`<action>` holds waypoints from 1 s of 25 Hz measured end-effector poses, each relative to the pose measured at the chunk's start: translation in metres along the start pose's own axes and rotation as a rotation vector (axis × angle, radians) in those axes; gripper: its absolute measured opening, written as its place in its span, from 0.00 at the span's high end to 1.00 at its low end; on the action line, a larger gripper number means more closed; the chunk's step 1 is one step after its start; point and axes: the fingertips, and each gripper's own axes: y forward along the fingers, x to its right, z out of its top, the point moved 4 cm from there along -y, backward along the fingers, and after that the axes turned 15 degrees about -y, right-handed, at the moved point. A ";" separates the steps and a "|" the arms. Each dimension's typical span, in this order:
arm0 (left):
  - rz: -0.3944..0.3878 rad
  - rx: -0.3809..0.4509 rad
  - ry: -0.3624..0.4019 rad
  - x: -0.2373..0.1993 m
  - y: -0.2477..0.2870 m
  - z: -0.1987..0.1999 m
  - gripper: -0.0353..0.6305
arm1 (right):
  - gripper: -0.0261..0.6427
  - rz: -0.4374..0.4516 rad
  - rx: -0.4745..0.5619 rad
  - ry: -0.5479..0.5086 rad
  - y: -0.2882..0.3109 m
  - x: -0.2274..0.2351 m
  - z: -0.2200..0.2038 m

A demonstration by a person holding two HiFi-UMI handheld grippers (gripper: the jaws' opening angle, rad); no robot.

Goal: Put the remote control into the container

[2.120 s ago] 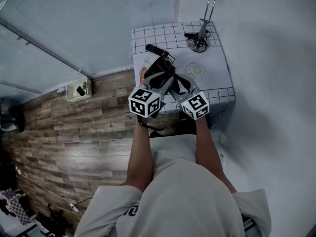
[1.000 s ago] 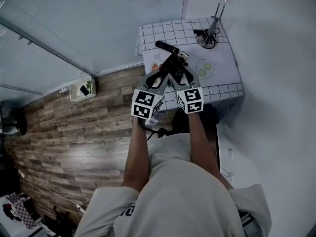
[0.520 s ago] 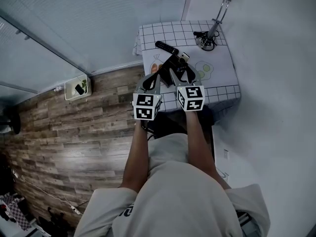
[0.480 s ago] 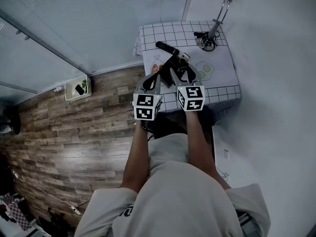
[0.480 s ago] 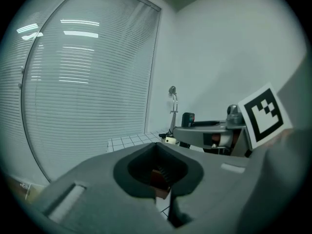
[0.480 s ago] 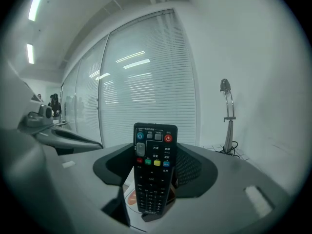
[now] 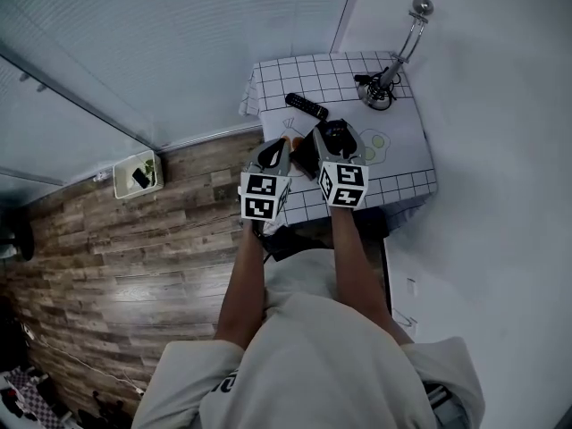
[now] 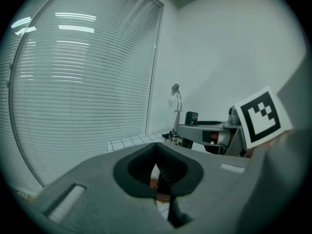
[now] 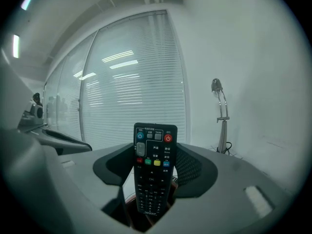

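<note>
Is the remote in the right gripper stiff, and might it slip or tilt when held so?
Probably stiff: the remote stands upright, unbent. It may pivot: the right gripper pinches its narrow sides, top end sticking out.

Bright, even, cool light; reflected streaks glare on the blinds (image 8: 83,91). Shadows faint. Both gripper views: strong fisheye bend, black vignette at corners. Left hand-held gripper (image 8: 157,155) body soft, out of focus up close; bkgd sharper.
</note>
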 end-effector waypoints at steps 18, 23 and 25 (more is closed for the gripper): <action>-0.127 -0.124 0.127 -0.048 0.050 0.026 0.94 | 0.59 -0.460 -0.106 0.051 0.023 -0.001 -0.027; -0.189 -0.173 0.183 -0.048 0.060 0.026 0.94 | 0.59 -0.530 -0.152 0.074 0.026 -0.005 -0.041; -0.204 -0.181 0.202 -0.051 0.061 0.027 0.94 | 0.59 -0.540 -0.178 0.077 0.025 -0.010 -0.047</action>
